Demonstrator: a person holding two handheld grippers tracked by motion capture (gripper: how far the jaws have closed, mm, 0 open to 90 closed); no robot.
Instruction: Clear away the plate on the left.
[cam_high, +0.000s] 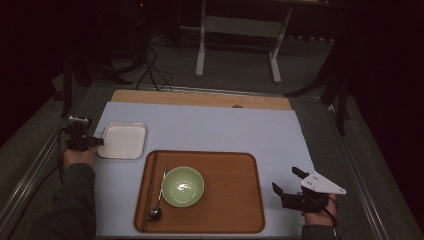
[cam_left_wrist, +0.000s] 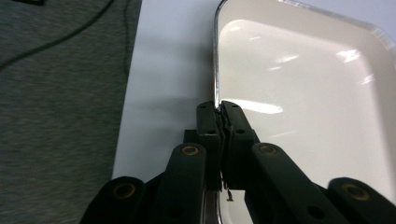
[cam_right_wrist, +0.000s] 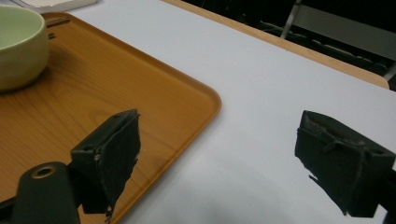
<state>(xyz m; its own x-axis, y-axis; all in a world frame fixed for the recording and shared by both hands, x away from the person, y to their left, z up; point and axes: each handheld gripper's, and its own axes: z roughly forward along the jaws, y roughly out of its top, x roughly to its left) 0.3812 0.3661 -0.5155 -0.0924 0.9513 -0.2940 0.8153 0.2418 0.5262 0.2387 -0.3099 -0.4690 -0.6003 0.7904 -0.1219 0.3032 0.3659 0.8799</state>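
- Over at the tabletop's left edge, the left tongs are clamped on the near rim of the white dish, looks like so it can be lifted or dragged by its lip.
- Dish sits just left of the tray, clear of it.
- Right tongs hang spread wide with nothing in them beside the tray's right edge, probably just waiting.
- Bowl, spoon and chopsticks sit on the tray.
- No brands or writing I can make out.

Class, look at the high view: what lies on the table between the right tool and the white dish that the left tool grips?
Between the right tool and the white dish lies the wooden tray, carrying a green bowl, spoon and chopsticks.
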